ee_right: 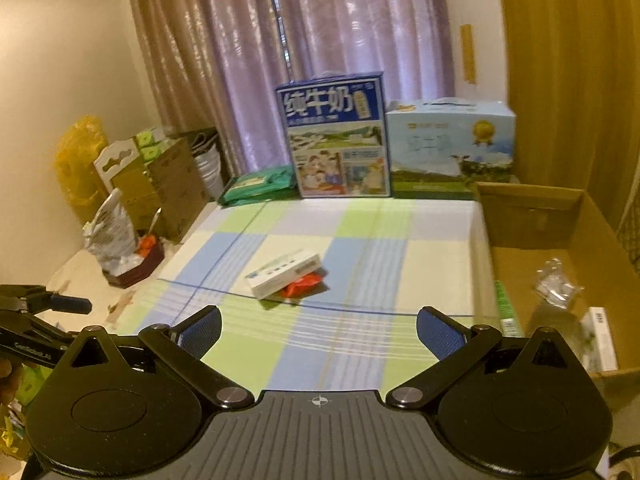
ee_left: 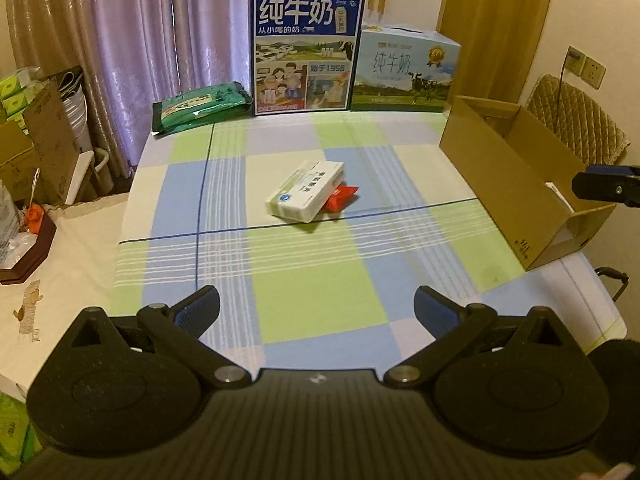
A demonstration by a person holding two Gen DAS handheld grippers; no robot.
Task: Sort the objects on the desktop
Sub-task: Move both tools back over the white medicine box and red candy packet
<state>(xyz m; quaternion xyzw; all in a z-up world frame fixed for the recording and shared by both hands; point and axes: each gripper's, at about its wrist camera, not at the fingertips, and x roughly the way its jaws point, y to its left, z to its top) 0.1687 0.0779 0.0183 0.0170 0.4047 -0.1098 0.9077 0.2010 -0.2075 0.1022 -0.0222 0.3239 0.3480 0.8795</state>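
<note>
A white medicine box (ee_left: 306,192) lies in the middle of the checked tablecloth, resting partly on a red packet (ee_left: 340,199). The same white box (ee_right: 285,273) and red packet (ee_right: 302,285) show in the right wrist view. My left gripper (ee_left: 316,307) hangs open above the near part of the table, nothing between its fingers. My right gripper (ee_right: 318,330) is open too, well short of the box. An open cardboard box (ee_right: 560,248) at the right holds a clear plastic bag (ee_right: 556,284), a white carton (ee_right: 600,338) and a green item (ee_right: 506,308).
Two milk cartons (ee_left: 306,50) (ee_left: 404,68) and a green pack (ee_left: 200,106) line the table's far edge before a curtain. Left of the table are a dark tray (ee_right: 132,270) with clutter and stacked cardboard boxes (ee_right: 160,184). A padded chair (ee_left: 576,116) stands behind the cardboard box (ee_left: 516,176).
</note>
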